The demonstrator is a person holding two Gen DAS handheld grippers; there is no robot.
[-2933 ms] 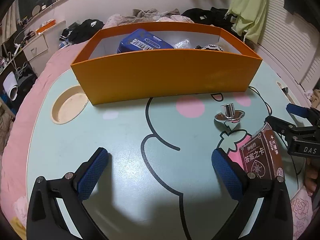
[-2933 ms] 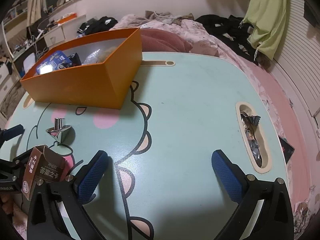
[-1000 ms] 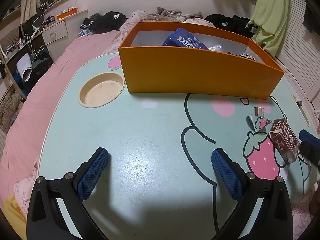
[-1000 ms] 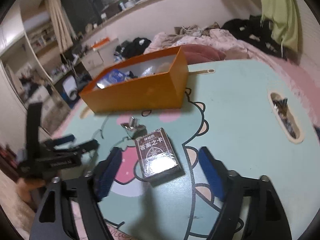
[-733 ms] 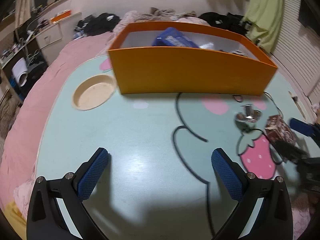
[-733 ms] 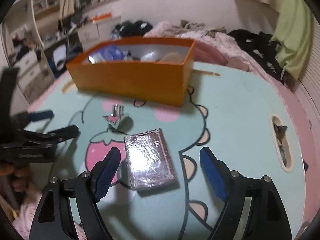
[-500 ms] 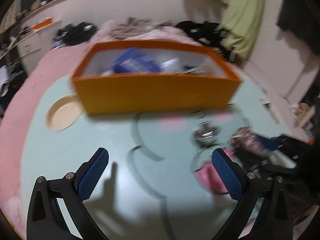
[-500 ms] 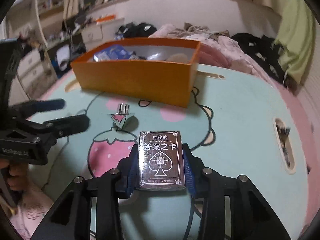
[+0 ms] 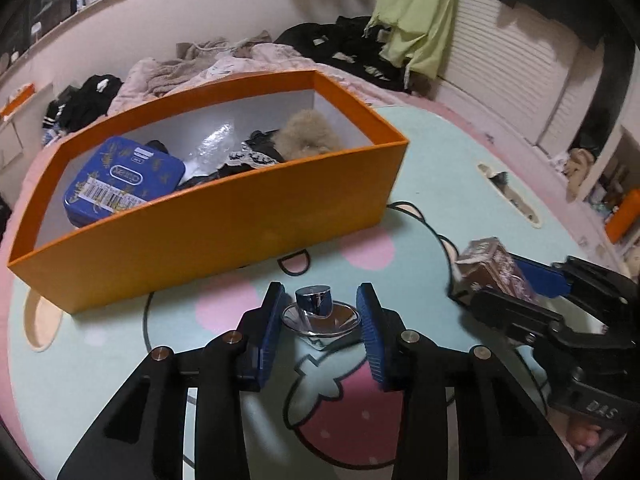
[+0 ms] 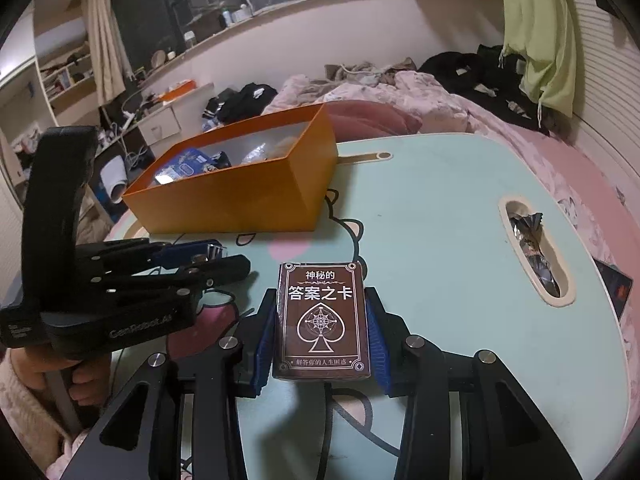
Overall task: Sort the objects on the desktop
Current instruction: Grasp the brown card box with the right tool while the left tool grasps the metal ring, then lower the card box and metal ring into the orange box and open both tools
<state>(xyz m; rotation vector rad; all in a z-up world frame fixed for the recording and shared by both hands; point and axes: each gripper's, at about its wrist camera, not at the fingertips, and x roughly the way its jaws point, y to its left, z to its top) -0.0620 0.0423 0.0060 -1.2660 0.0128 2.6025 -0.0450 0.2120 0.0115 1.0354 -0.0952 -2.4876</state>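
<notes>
Though unseen rightward — chrome top (image 9: 319,312), leftward.

The lower part of the silver cone-shaped piece (image 9: 319,317), between the pads of the left gripper (image 9: 320,330), was lost in glare, so contact with the pads could not be confirmed. Beyond that tool, the near wall of the orange box (image 9: 224,216) hid the lower part of the blue tin (image 9: 120,178) and the dark items beside it. Right of the tool, the card box (image 9: 494,266) was blurred, its print unreadable. In the right wrist view, the right gripper (image 10: 321,330) covered both long sides of that card box.
</notes>
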